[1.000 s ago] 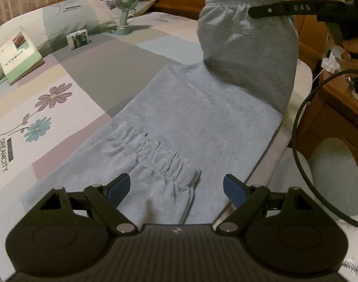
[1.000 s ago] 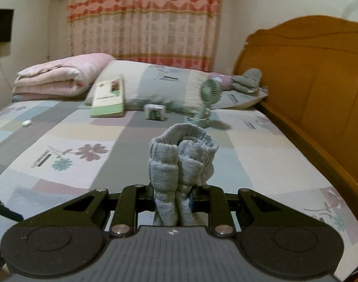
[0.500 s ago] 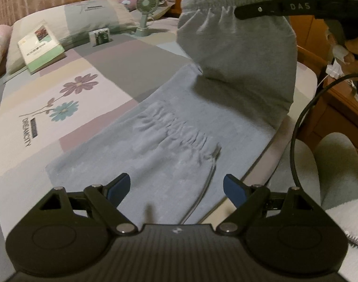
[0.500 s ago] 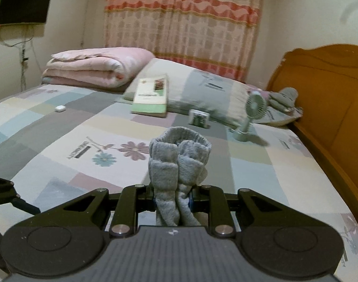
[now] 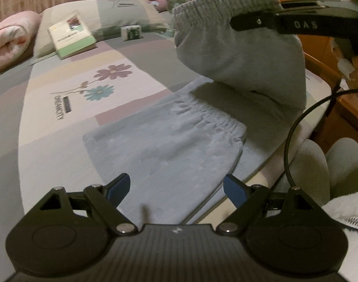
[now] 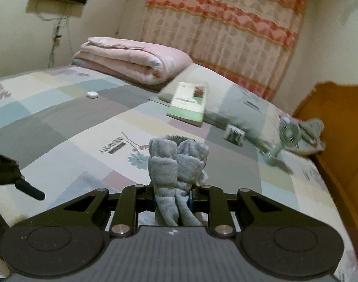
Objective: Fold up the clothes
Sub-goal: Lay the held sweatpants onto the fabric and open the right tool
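My right gripper [image 6: 172, 202] is clamped on the waistband end of the grey pants [image 5: 169, 145]. In the right wrist view the elastic band bunches up between the jaws and sticks up above them. In the left wrist view the same gripper [image 5: 256, 21] comes in from the upper right, holding that end up off the bed [image 5: 61, 122]. The cloth hangs from it in a curved flap, down to the part of the pants lying flat.

My left gripper [image 5: 176, 185] is spread wide and holding nothing. It sits low at the near end of the pants, blue pads either side of the flat leg section, with cloth visible between them. I can't tell whether the pads touch the cloth.

The flat part lies along the bed's right edge. A gathered cuff lies across the flat part, under the lifted flap, well ahead of the left gripper.

Other stuff on the bed, all well clear of the pants:
- book [image 6: 188, 103] leaning on the pillow [image 6: 244, 108]
- small box [image 6: 234, 135] just in front of the pillow
- small fan [image 6: 287, 136] near the headboard [image 6: 339, 127]
- rolled pink quilt [image 6: 132, 61] at the far side

A black cable [image 5: 294, 131] loops down by the bed's right edge.
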{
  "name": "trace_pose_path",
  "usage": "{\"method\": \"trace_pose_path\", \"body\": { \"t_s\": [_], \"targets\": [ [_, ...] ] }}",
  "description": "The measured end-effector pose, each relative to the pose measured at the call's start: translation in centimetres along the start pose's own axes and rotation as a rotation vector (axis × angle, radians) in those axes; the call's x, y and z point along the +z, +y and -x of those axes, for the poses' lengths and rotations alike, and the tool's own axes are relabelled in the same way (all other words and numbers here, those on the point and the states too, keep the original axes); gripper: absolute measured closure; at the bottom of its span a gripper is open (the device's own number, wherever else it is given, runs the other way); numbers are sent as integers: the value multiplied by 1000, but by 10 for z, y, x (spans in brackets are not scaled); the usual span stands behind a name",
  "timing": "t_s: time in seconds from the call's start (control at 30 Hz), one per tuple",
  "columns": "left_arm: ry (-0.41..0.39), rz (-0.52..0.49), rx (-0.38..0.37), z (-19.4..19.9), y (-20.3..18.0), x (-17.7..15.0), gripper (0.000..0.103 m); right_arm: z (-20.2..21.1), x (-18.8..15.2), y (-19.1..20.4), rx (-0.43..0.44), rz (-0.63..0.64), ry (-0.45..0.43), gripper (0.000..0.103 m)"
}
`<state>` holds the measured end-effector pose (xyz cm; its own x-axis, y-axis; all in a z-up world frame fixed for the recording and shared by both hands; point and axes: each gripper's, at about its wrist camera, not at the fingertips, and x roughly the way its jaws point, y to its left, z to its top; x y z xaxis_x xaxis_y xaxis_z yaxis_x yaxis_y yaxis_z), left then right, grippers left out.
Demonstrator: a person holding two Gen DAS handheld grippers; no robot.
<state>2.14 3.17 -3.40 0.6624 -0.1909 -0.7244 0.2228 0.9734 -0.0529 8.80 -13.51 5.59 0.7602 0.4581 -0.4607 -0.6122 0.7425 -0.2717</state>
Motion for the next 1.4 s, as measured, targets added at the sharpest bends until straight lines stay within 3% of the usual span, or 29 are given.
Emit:
{"method": "trace_pose_path", "body": {
  "t_s": [0.23,0.53,0.93,1.4],
  "targets": [
    [-4,77,46,11,23,-16,16,-8,5,46,31,125,-18,78],
    [17,133,96,14,43,-31,16,-26,-7,100,65,286,20,78],
    [15,161,113,18,52,-38,16,-35,-7,120,93,355,29,78],
    [27,185,127,19,60,-45,16,-48,-20,136,238,360,116,77]
  ]
}}
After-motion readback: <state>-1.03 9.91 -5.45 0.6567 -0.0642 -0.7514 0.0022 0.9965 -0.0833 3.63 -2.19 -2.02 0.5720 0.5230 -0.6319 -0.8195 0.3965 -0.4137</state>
